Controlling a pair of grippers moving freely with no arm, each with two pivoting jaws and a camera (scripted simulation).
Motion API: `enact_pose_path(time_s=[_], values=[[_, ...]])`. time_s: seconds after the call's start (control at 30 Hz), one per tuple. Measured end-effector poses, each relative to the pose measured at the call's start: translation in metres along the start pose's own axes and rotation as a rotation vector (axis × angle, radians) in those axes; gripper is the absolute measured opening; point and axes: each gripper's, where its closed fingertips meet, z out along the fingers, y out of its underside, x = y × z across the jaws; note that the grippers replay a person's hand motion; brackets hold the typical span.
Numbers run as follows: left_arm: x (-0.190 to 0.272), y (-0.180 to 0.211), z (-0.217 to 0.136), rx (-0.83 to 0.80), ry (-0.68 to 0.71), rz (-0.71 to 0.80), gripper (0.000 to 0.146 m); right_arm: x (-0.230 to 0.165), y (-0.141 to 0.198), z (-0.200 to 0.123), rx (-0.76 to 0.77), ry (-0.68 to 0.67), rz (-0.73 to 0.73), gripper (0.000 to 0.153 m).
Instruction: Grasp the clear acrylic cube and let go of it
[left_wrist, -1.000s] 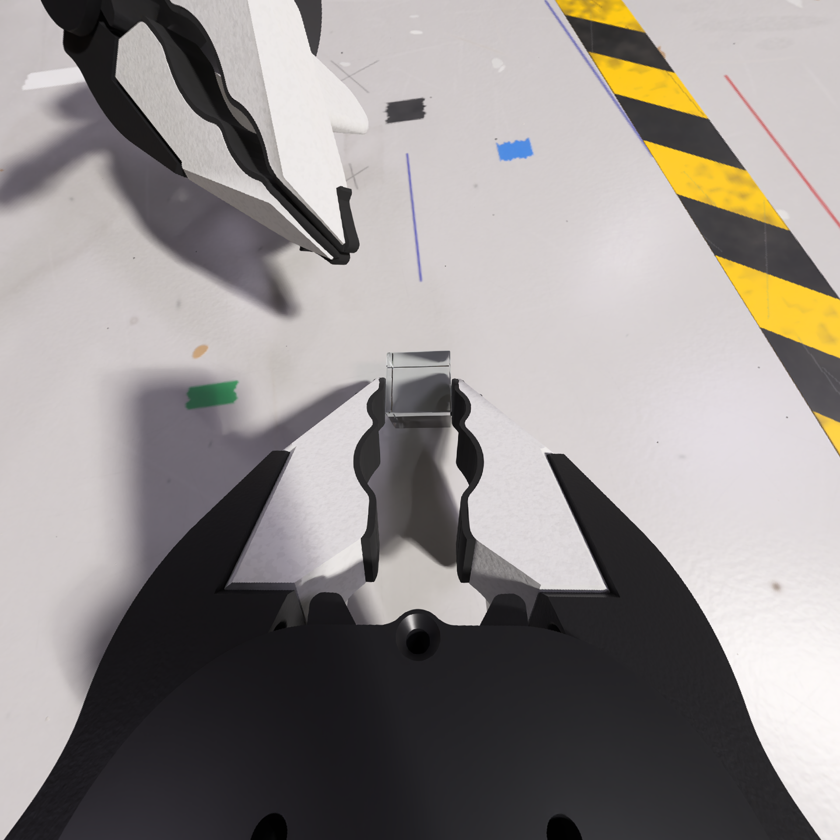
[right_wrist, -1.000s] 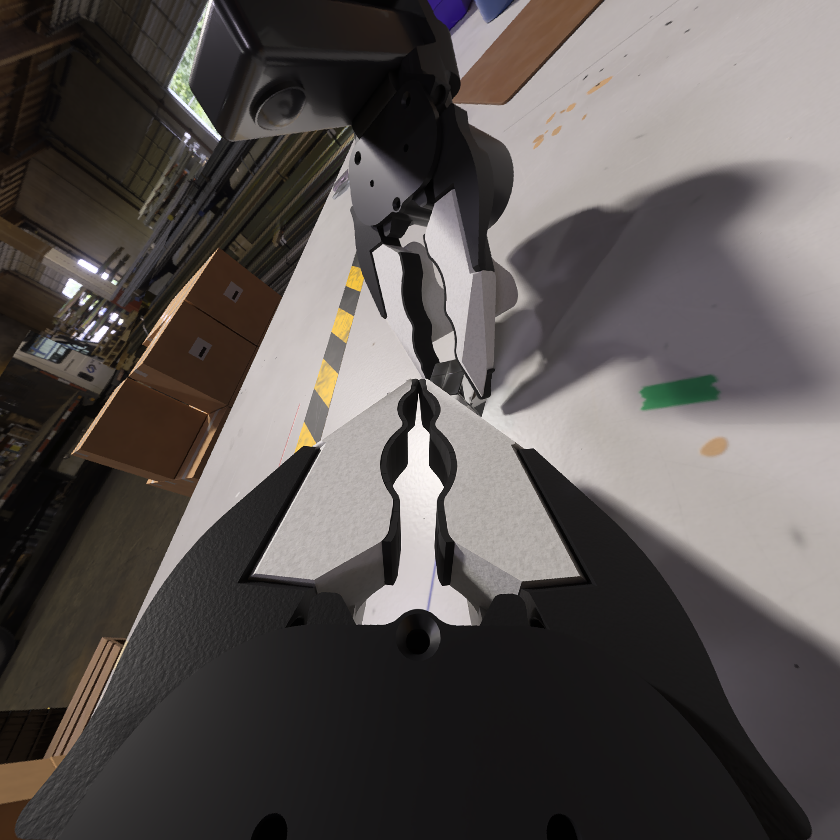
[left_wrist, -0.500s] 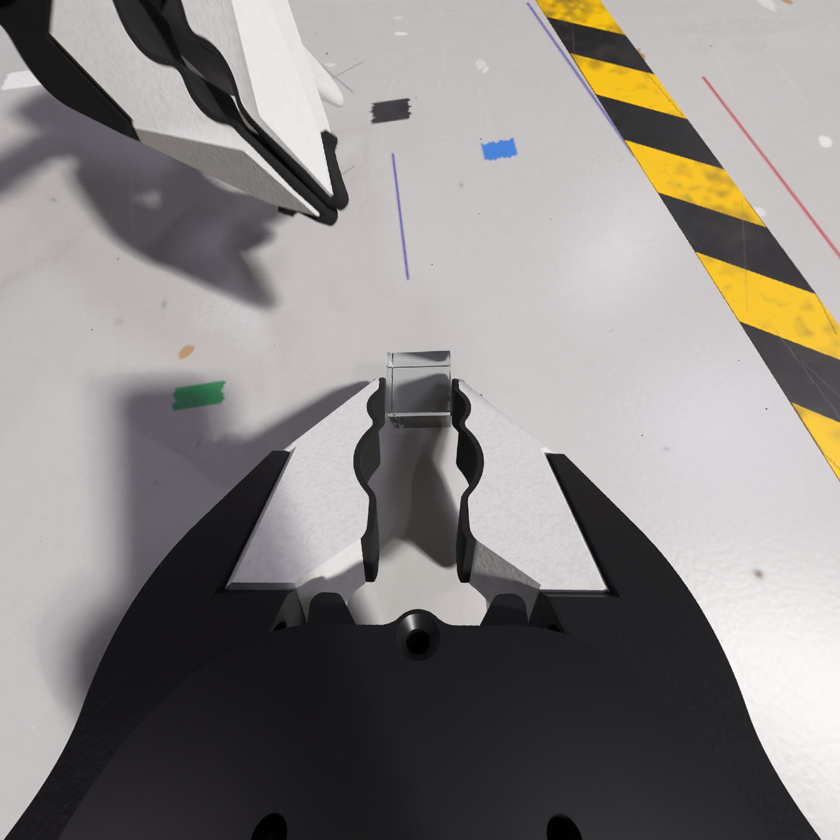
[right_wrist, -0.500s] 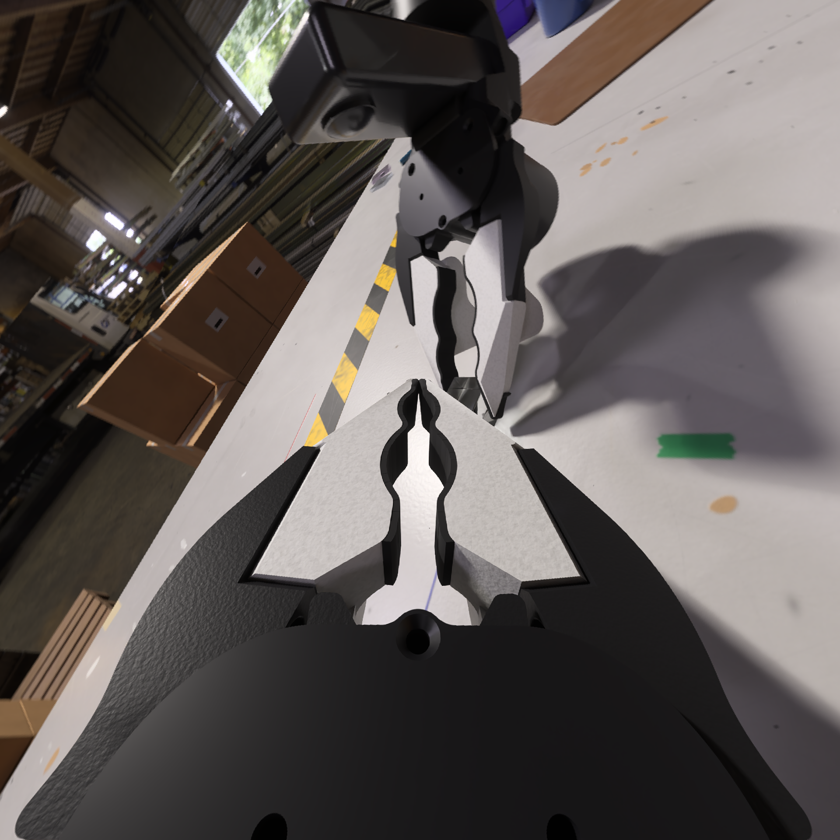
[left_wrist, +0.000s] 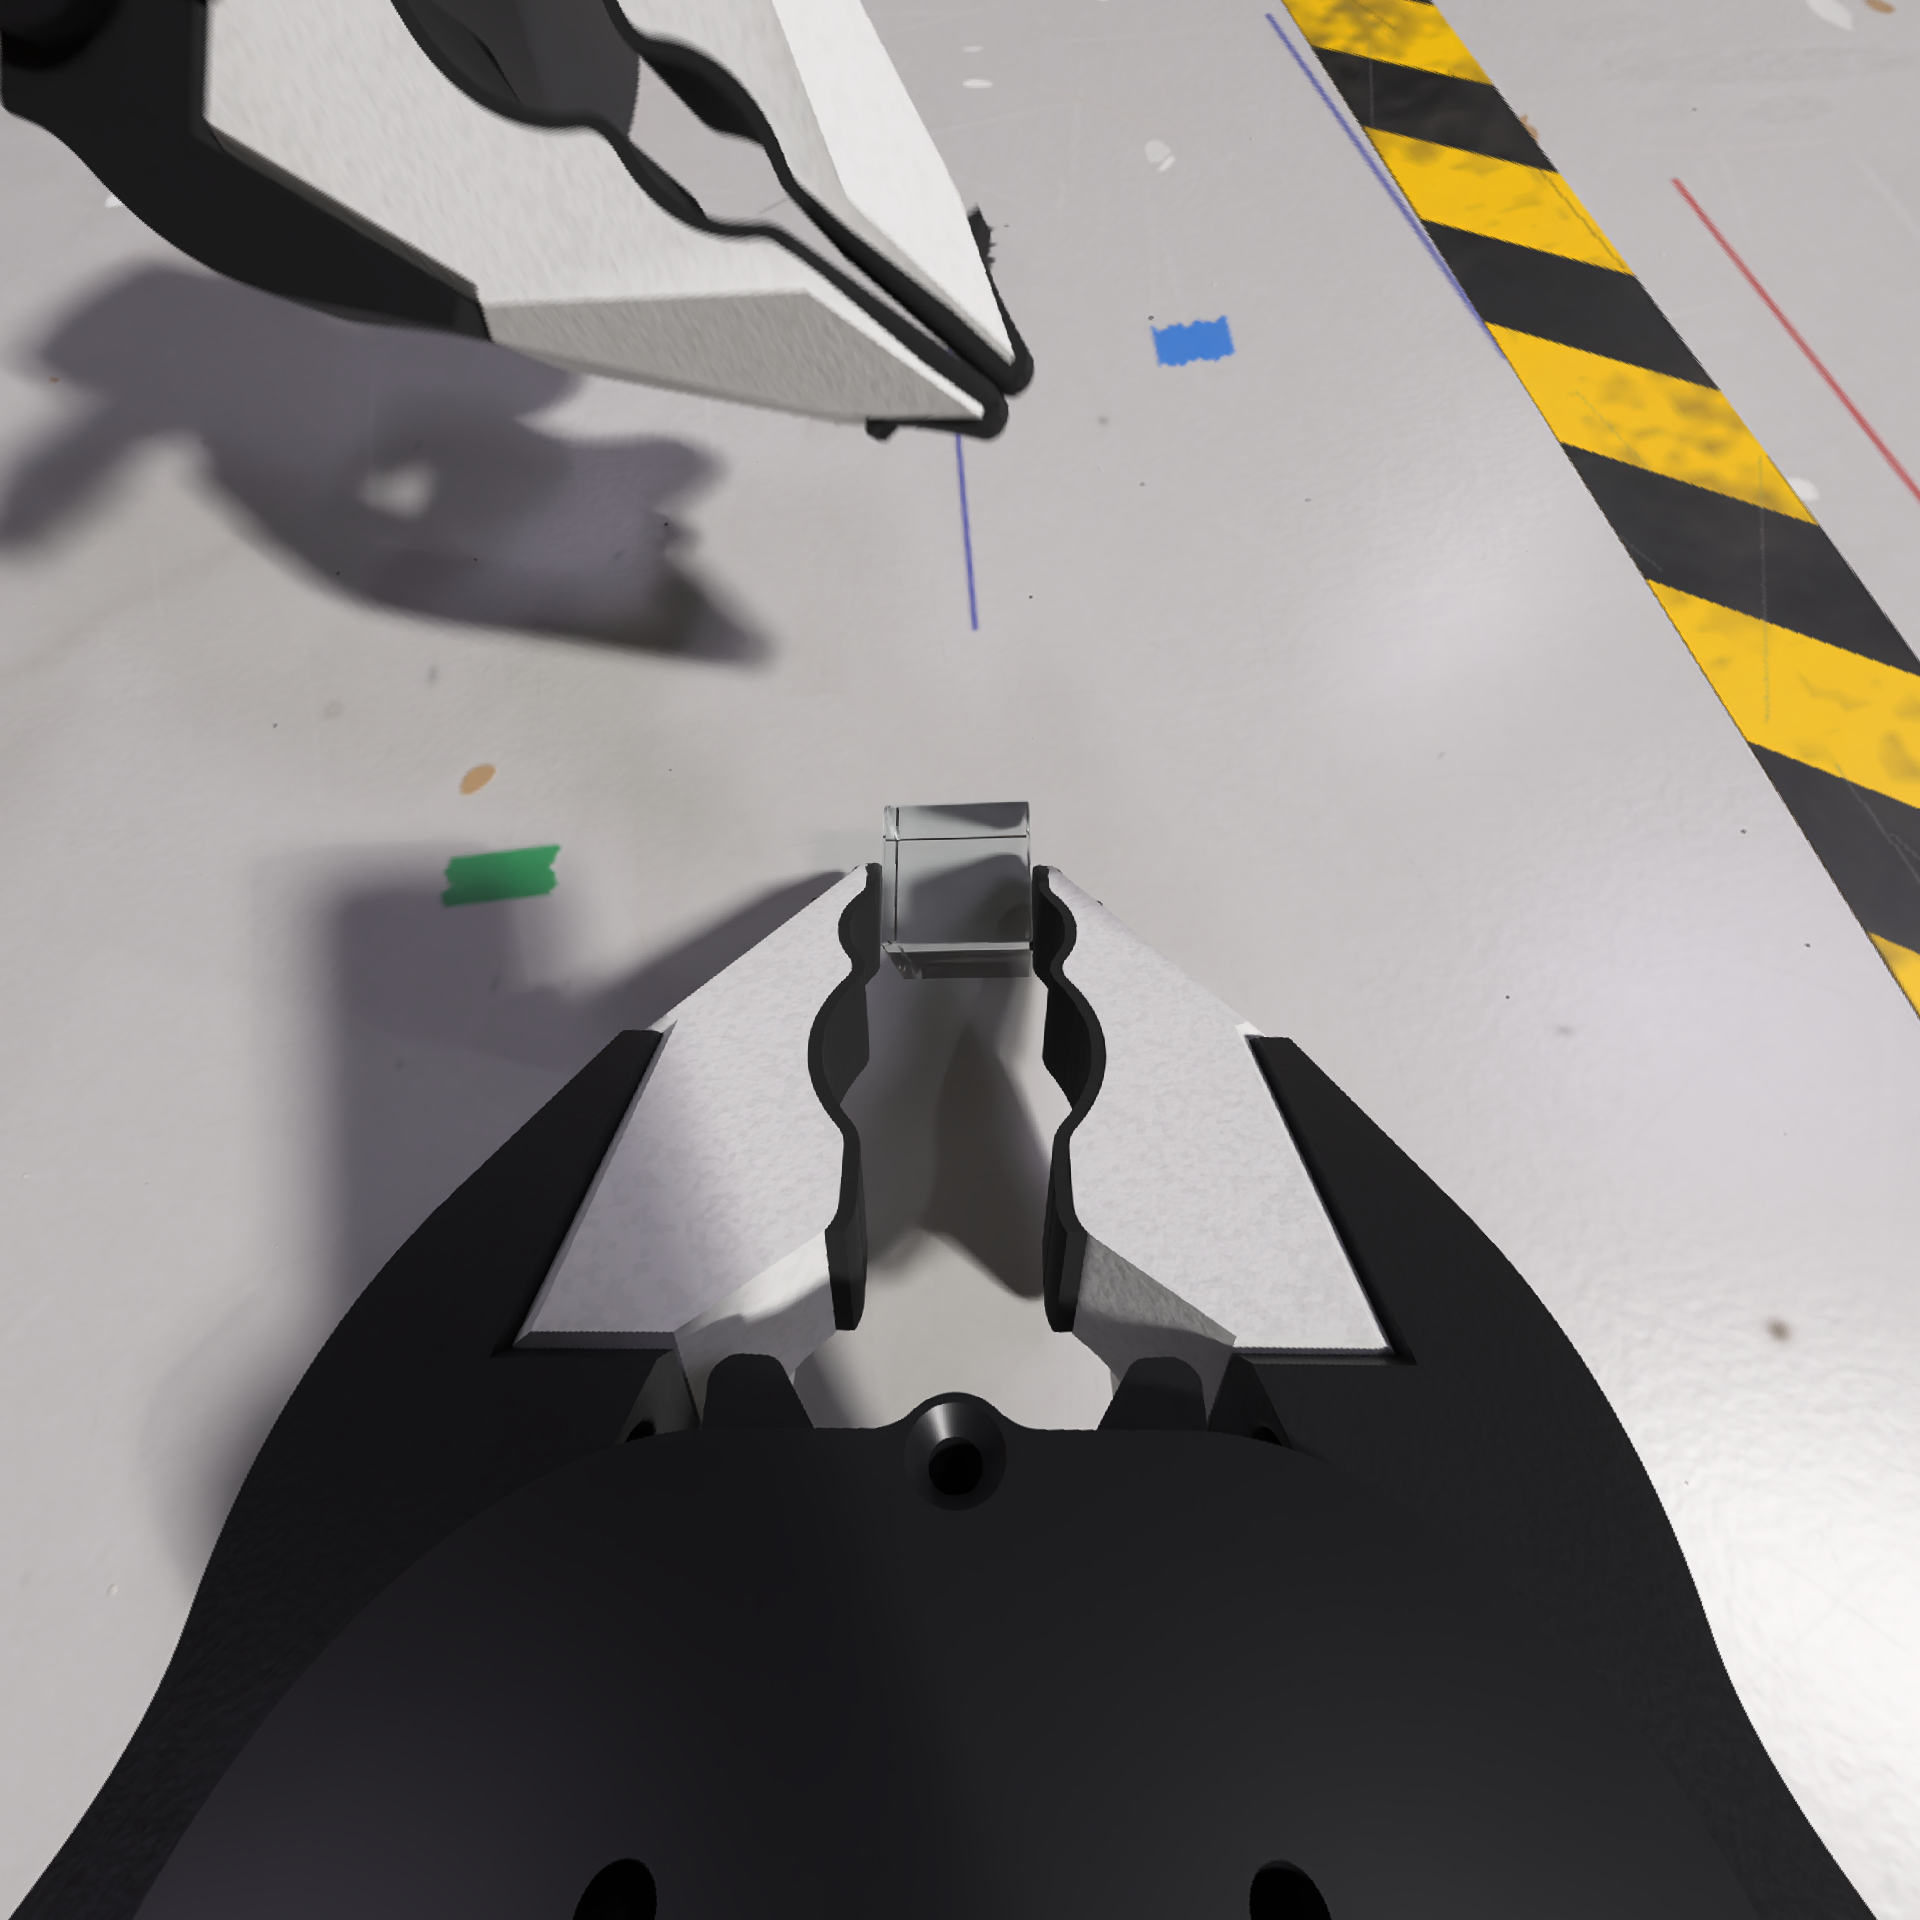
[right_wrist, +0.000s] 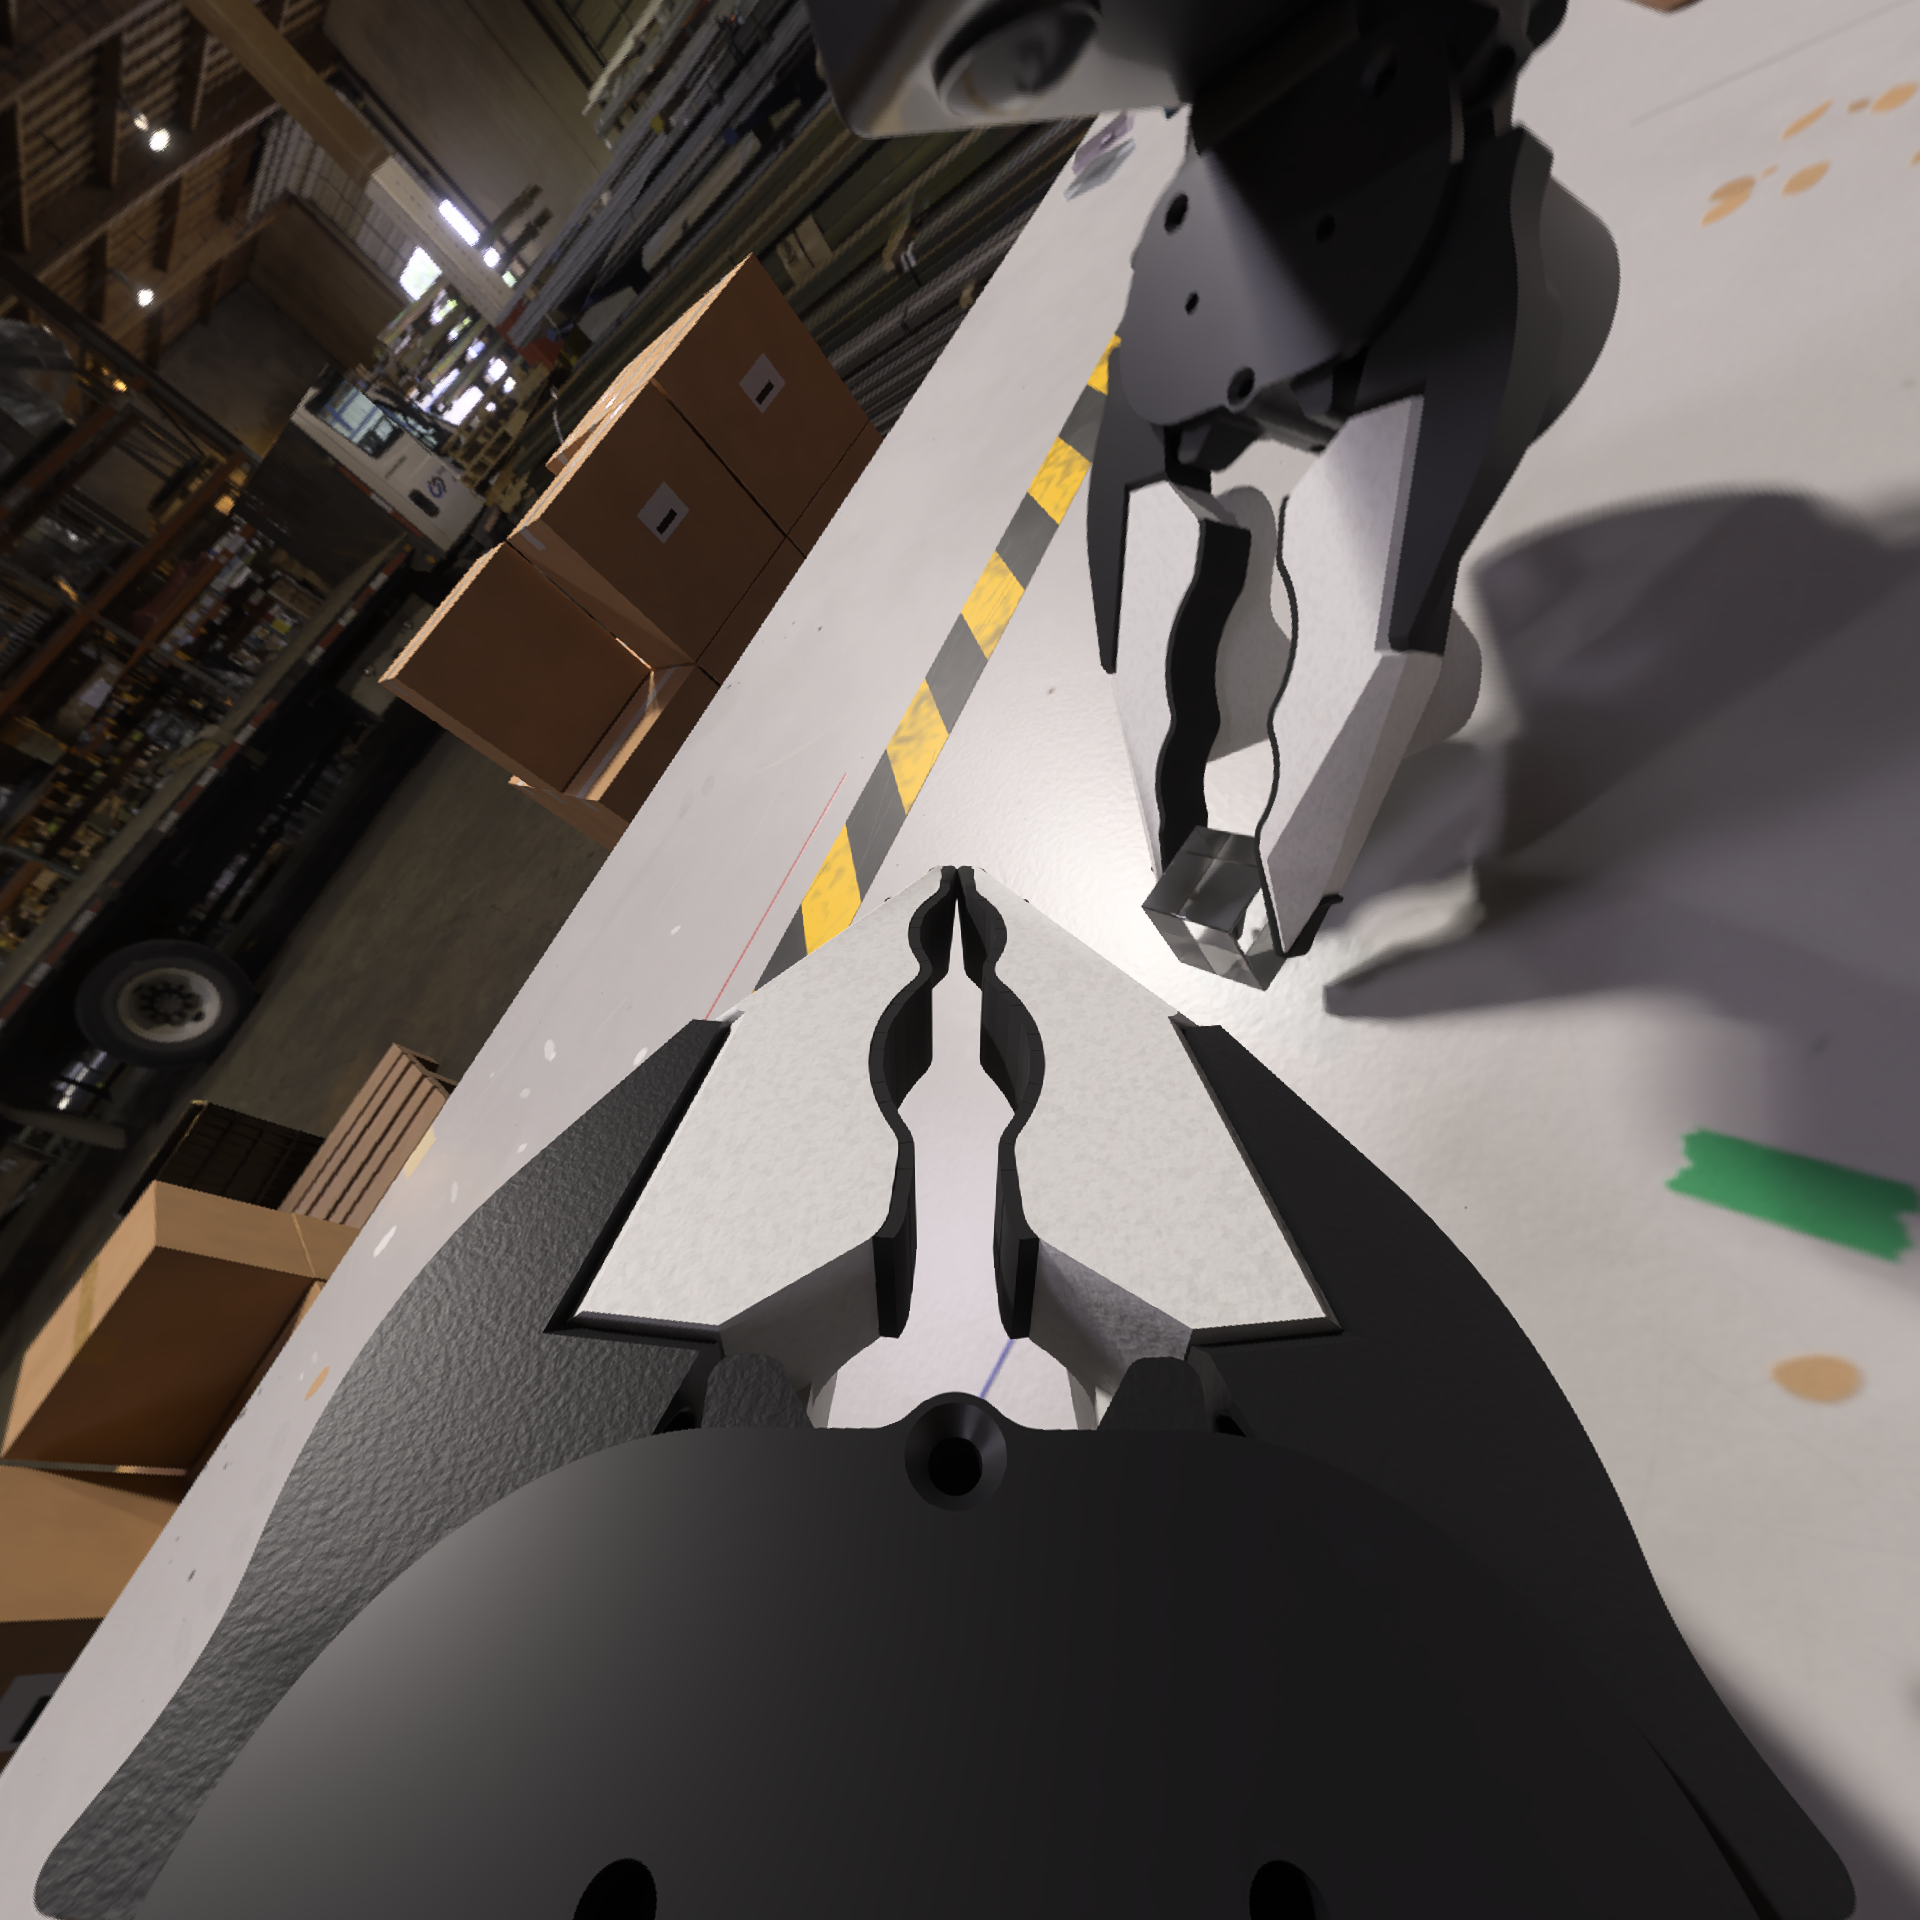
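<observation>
Clear acrylic cube, small and glassy, pinched between the black-lined fingertips of the left two-finger gripper, black-bodied with white finger plates. Jaws narrowed onto it, one pad against each side face. Seen from the right wrist view as well, at the tip of the left gripper, lower corner right at the pale grey floor; whether touching or just above, cannot tell. Cube upright in the left wrist view, tilted in the other.

Right two-finger gripper, same black and white build, with fingertips pressed together and nothing between them. Hangs above the floor in the left wrist view, up and to the left of the cube, well apart from it, with a dark shadow cast beneath.

On the floor: a green tape scrap left of the cube, a blue tape scrap farther off, a thin blue line, and a yellow-and-black hazard stripe along the right. Beyond the floor edge in the right wrist view, stacked brown cardboard boxes and dim warehouse racking.
</observation>
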Motion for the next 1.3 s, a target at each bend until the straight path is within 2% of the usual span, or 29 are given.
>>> enact_pose_path(time_s=[0.2, 0.3, 0.33, 0.63, 0.9, 1.2, 1.3], values=[[-0.001, 0.001, -0.001, -0.005, -0.021, -0.001, 0.028, 0.012, 0.004, -0.001, 0.009, 0.029, 0.036, 0.0], [-0.002, 0.002, -0.004, 0.002, -0.028, -0.01, 0.05, 0.017, 0.006, -0.003, -0.001, 0.053, 0.05, 0.0], [-0.002, 0.002, -0.005, 0.005, -0.031, -0.014, 0.052, 0.018, 0.007, -0.003, -0.004, 0.059, 0.054, 0.0], [-0.003, 0.006, -0.004, -0.013, -0.025, -0.022, 0.055, 0.03, 0.012, -0.003, -0.027, 0.099, 0.122, 0.0], [-0.003, 0.007, -0.002, -0.031, -0.027, -0.002, 0.053, 0.039, 0.018, 0.004, -0.066, 0.102, 0.177, 0.0], [-0.001, 0.004, 0.0, -0.02, -0.016, 0.011, 0.039, 0.043, 0.021, 0.005, -0.082, 0.101, 0.203, 0.0], [-0.001, 0.004, 0.001, -0.027, -0.015, 0.017, 0.038, 0.044, 0.022, 0.006, -0.084, 0.101, 0.208, 0.0]])
